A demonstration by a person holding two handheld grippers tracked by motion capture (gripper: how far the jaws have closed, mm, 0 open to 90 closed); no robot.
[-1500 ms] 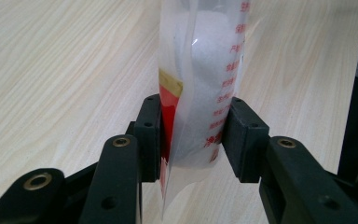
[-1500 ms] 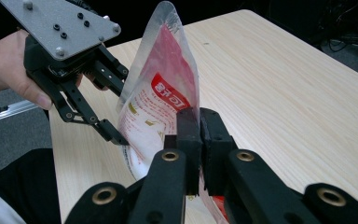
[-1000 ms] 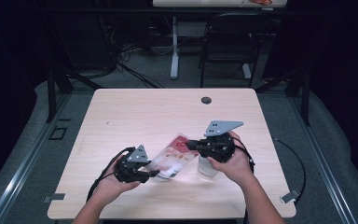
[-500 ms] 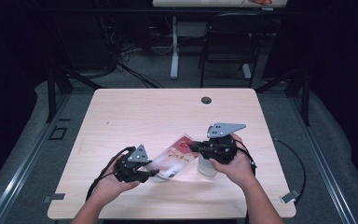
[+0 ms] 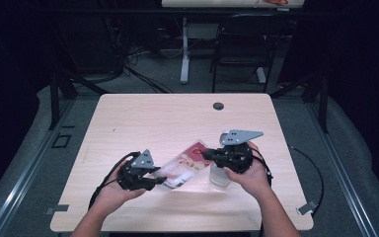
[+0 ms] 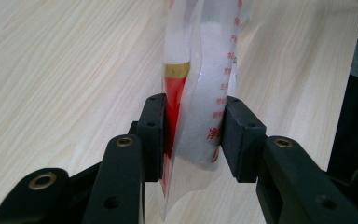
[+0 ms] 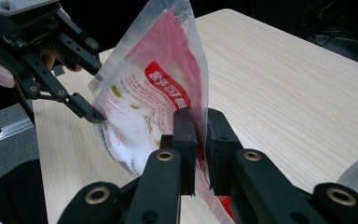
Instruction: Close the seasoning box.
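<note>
— Moved since a second ago? Hardly: same poses over the front of the table (image 5: 128, 123), right gripper (image 5: 208, 156) edged a touch lower and nearer.

— Held how?

— Pouch (image 5: 183, 165) lifted off the wood, tilted, stretched between both. Left gripper (image 5: 161, 181) clamped on the full white lower end, pads (image 6: 154, 126) pressing both faces. Right gripper (image 7: 198, 140) pinched nearly shut on the flat edge of the pouch (image 7: 149, 102).

— Anything else nearby?

— White container (image 5: 220, 175) under the right hand (image 5: 249, 173), just beside the pouch. Pouch (image 6: 196, 93) standing on edge in the left gripper view.
</note>
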